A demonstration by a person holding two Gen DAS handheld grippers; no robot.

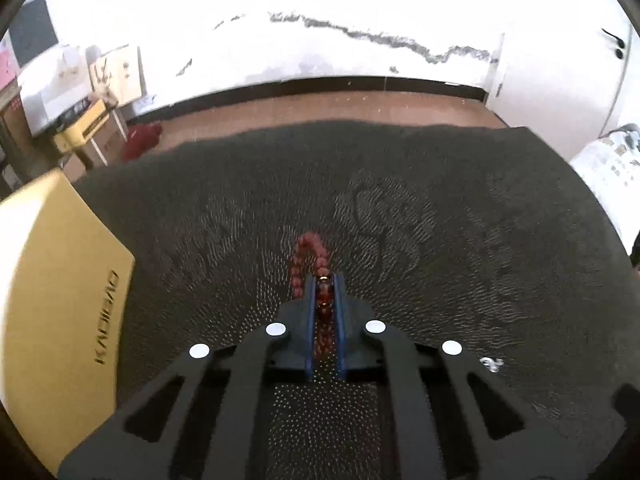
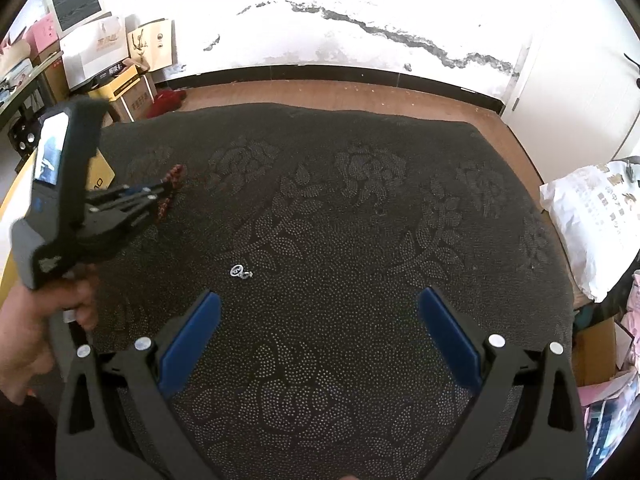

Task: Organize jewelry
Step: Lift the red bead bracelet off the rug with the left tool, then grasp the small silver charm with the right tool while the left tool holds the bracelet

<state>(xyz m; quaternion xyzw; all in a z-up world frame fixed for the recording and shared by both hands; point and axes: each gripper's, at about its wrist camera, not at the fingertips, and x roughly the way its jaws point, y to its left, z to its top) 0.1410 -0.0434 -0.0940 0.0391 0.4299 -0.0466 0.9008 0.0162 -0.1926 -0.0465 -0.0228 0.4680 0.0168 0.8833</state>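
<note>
My left gripper (image 1: pixel 324 278) is shut on a red bead bracelet (image 1: pixel 310 254); the loop sticks out ahead of the fingertips over the dark patterned cloth (image 1: pixel 440 220). In the right wrist view the left gripper (image 2: pixel 170 190) holds the bracelet (image 2: pixel 176 174) at the far left, near a yellow box (image 2: pixel 102 174). The yellow box (image 1: pixel 60 288) lies to the left in the left wrist view. A small silver earring pair (image 2: pixel 241 272) lies on the cloth ahead of my right gripper (image 2: pixel 320 304), which is open and empty. The silver piece also shows in the left wrist view (image 1: pixel 491 364).
The cloth (image 2: pixel 360 220) covers a table with a wooden edge. A white printed bag (image 2: pixel 592 216) sits at the right edge. Boxes and paper bags (image 2: pixel 100 56) are stacked far left by the wall. Wooden floor lies beyond.
</note>
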